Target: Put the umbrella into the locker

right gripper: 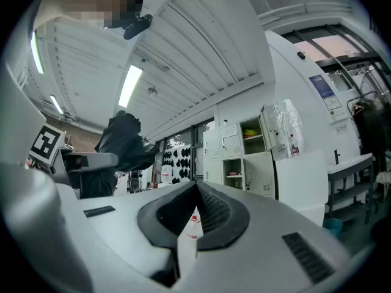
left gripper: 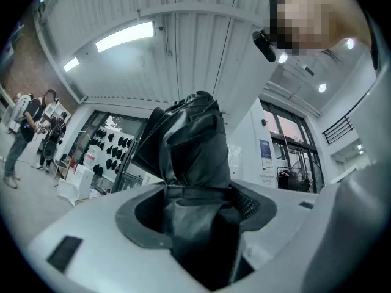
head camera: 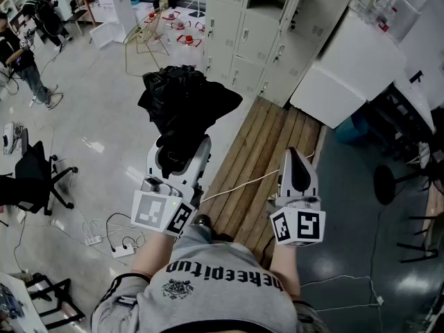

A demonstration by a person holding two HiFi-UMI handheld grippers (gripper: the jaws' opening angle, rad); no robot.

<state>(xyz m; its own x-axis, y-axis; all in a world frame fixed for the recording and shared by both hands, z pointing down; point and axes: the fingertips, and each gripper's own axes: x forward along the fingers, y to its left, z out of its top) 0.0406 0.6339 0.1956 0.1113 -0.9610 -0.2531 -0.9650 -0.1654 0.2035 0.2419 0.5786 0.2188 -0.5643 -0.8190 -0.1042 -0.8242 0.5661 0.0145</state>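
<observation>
Left gripper [head camera: 182,155] jaws sat wide, clamped on bundled black umbrella [head camera: 182,103]. Right gripper [head camera: 298,164] jaws together, empty. Locker [head camera: 250,40] was well ahead. Floppy canopy could've snagged on door edge tbh.

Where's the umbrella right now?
Left of centre in the head view, the black umbrella is clamped in the left gripper, above the pale floor, left of the wooden planks.

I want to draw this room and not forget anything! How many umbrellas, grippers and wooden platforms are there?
1 umbrella, black
2 grippers: left gripper, right gripper
1 wooden platform
Total: 4
</observation>
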